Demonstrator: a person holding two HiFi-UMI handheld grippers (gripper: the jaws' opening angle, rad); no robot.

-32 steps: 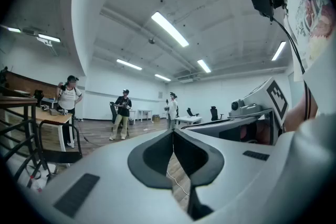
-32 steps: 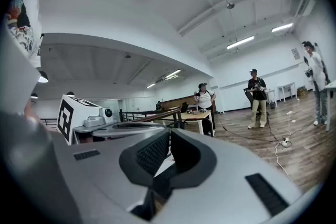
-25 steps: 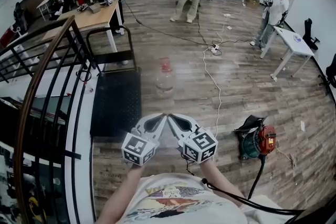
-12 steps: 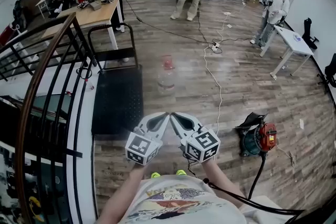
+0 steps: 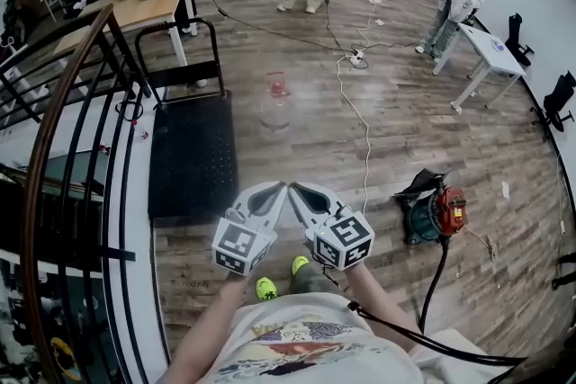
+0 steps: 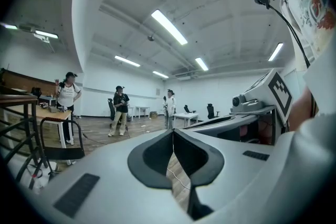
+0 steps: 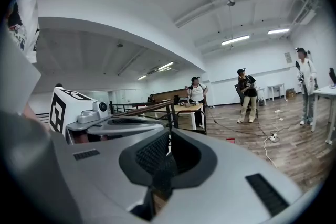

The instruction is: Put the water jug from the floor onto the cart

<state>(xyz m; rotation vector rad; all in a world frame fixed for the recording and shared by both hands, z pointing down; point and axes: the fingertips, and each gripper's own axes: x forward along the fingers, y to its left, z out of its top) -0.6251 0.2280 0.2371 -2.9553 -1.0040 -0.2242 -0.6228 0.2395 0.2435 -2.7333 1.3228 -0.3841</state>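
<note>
Water jug (image 5: 274, 108) stands upright on the floor, just right of the cart (image 5: 193, 159) deck's far corner, well ahead of both tongs. Left gripper (image 5: 280, 189) and right gripper (image 5: 293, 188) are clenched on nothing. I'd open both early, then take neck and body. Open floor ahead; white cable (image 5: 363, 135) runs right of jug, cart handle (image 5: 176, 28) to its left

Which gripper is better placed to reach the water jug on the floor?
Left, marginally. The left gripper and right gripper are shut, empty, side by side, well short of the water jug; it stands slightly to the left side, as does the cart.
</note>
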